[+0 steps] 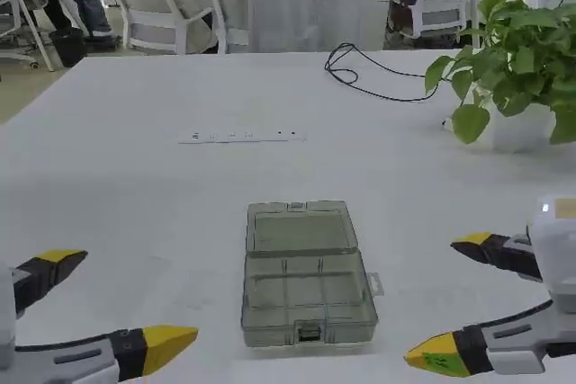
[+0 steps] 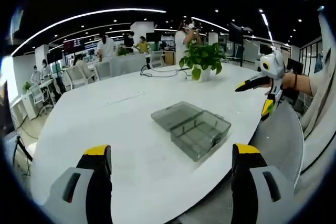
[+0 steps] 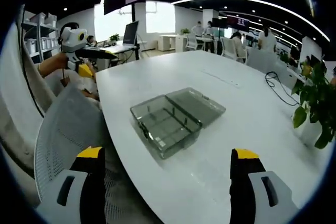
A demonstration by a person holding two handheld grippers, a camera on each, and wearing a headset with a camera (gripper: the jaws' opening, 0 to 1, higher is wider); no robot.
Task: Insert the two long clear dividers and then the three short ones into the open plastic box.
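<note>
A smoky clear plastic box (image 1: 309,303) lies open on the white table, its lid (image 1: 300,227) folded flat behind the tray. Thin clear partitions (image 1: 304,275) stand inside the tray and split it into compartments. My left gripper (image 1: 120,300) hovers open at the box's left, nothing between its yellow-tipped fingers. My right gripper (image 1: 448,299) hovers open at the box's right, also holding nothing. The left gripper view has the box (image 2: 192,126) ahead of its own gripper (image 2: 170,153). In the right gripper view the box (image 3: 169,119) lies beyond that gripper (image 3: 167,154).
A white power strip (image 1: 241,136) lies further back on the table. A potted plant (image 1: 517,69) stands at the right, with a black cable (image 1: 360,71) looping beside it. White chairs (image 1: 162,6) line the far edge. The near table edge runs just below the box.
</note>
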